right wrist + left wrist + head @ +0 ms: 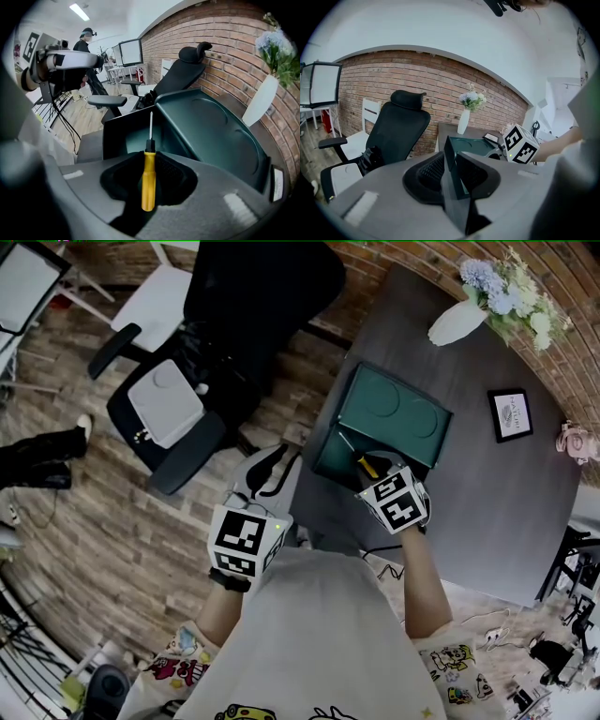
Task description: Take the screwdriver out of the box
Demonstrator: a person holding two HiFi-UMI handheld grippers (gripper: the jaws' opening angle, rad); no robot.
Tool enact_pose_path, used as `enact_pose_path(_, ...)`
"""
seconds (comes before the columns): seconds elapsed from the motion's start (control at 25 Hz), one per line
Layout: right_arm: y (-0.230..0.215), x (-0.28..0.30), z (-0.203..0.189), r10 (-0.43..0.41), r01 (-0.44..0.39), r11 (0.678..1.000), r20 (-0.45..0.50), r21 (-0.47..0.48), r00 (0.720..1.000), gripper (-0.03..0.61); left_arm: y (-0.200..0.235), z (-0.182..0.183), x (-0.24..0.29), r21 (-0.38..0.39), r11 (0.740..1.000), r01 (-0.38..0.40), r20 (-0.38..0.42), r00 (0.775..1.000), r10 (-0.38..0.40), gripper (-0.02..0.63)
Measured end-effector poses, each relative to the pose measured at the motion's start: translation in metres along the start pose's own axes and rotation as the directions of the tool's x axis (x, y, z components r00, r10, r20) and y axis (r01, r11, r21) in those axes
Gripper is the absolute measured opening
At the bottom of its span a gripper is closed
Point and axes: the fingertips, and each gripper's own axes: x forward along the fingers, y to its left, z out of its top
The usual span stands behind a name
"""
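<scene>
Screwdriver in my right jaws at the mouth of the open box.

My right gripper is clamped on the handle of the yellow-handled, thin steel-shafted screwdriver, whose tip points over the opening of the dark green plastic box. My left gripper is closed on the box's upright wall, pinning it to the dark grey table. I'd draw the tool straight back and up, shaft clear of rim and lid, with the left clamp firm so the box doesn't drag.

Counted: two tools, the left hand-held gripper and right hand-held gripper; one screwdriver; one box; beyond them, one vase, one picture frame; one worktop.
</scene>
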Motion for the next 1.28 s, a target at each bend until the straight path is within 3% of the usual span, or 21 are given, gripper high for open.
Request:
enact_pose_path(0.8,-0.014,-0.075,0.022,-0.118,0.109,0.992,0.173,0.061,0.978,0.081,-0.016,0.041,-0.002,0.097,0.995,0.021,0.073,0.997,-0.028,0.054)
enact_pose_path(1.08,-0.025,-0.120,0.027,-0.204,0.172,0.976,0.274,0.136,0.940,0.081,-0.032,0.058,-0.001,0.146,0.988,0.056,0.100,0.992,-0.071,0.044)
enact_pose_path(1.28,-0.035,-0.156,0.025,-0.278,0.218,0.954,0.345,0.204,0.897,0.081,-0.049,0.070,0.004,0.180,0.979,0.095,0.114,0.987,-0.116,0.037)
